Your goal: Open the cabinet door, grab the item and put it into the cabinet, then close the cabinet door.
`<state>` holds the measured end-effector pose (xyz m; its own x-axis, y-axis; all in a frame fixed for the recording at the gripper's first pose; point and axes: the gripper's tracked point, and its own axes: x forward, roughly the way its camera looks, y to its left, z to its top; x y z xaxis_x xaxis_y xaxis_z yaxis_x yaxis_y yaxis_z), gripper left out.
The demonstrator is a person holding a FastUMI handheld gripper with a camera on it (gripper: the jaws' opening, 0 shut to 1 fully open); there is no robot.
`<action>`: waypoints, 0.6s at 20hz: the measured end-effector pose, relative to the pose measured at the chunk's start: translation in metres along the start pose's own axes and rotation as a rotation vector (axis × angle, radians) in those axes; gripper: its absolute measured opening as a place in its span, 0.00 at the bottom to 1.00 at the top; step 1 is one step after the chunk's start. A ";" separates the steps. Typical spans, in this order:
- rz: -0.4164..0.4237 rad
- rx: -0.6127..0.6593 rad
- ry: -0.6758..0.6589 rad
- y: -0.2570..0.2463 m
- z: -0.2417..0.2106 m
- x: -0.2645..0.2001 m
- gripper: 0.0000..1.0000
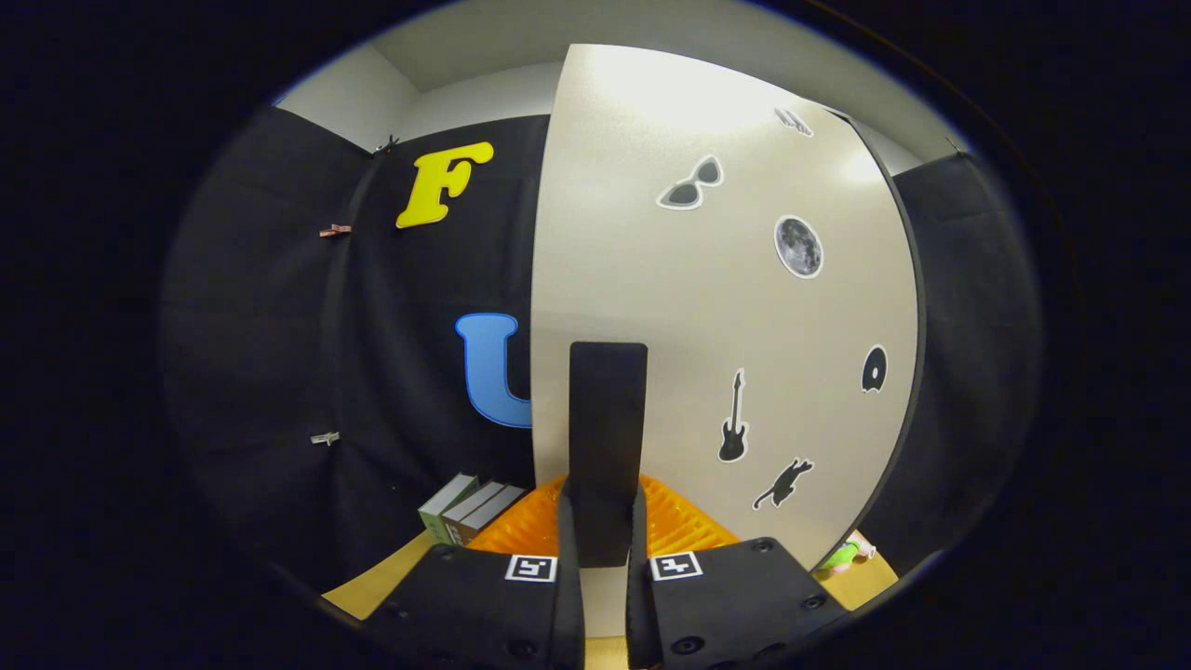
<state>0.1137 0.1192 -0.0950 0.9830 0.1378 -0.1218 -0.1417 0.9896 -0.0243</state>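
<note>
- Two fingers of the gripper [602, 558] closed together on the black flat upright handle [608, 437], one pressing each side of its lower end.
- Handle mounted on the cream-white cabinet door [707, 326], near its left edge, rising straight up from between the fingers.
- Door panel curved by the lens, smooth and lit brightly near the top, edged with a dark trim along its right side.
- Stickers scattered over the door: a pair of sunglasses [690, 184], a grey moon disc [798, 247], a black electric guitar [733, 430], a black cat [783, 484], a small black round shape [874, 369] near the right edge (kind unclear).
- Orange ribbed plastic rack [675, 521] lying just ahead of the fingers, showing on both sides of the handle's foot.
- Grey-and-green boxes [465, 507] standing side by side left of the rack, against the black cloth wall [279, 354].
- Small green and pink toy-like item [847, 556] on the light wooden tabletop [372, 586], right of the door's lower corner, well apart from the fingers (shape hard to make out).
- Several small clips [335, 230] pinned to the cloth wall at left.
</note>
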 end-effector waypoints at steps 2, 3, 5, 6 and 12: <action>0.010 0.000 0.002 -0.003 0.001 -0.012 0.21; 0.012 0.005 0.003 -0.005 0.001 -0.017 0.21; 0.020 0.016 0.010 -0.010 0.000 -0.029 0.21; 0.028 0.024 0.009 -0.012 0.001 -0.035 0.21; 0.082 0.026 0.024 -0.027 0.001 -0.067 0.21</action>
<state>0.0517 0.0837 -0.0850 0.9651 0.2172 -0.1464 -0.2177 0.9759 0.0124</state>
